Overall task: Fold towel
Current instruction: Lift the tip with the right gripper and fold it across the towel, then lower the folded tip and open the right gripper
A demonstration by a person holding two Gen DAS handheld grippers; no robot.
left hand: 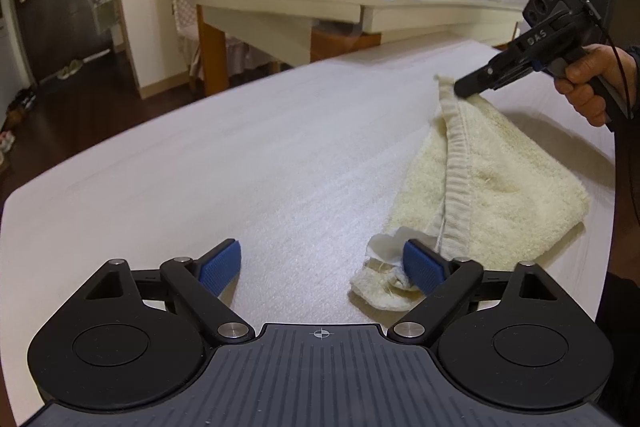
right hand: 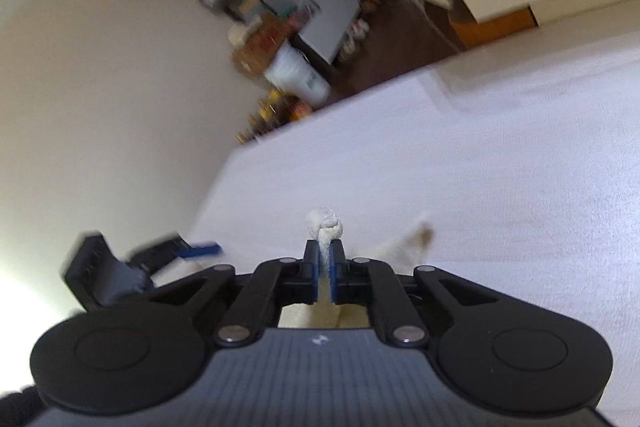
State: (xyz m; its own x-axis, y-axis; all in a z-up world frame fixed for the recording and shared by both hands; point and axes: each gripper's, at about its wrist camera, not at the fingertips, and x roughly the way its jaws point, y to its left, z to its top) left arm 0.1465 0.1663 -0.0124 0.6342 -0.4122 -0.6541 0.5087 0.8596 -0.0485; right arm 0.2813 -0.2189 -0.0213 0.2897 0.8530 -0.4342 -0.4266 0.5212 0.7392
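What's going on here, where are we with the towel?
A person is working a cream towel on the white-covered table with two handheld tools. The right claw is shut on one corner of the towel and holds it lifted above the surface, so the cloth hangs from it in a peak. The left claw is open, low beside the towel's near corner, gripping nothing. No fold is made yet.

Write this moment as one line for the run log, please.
step: fold towel, not yet folded | right tool: shut on towel corner, lifted | left tool: open beside near corner | surface: white table
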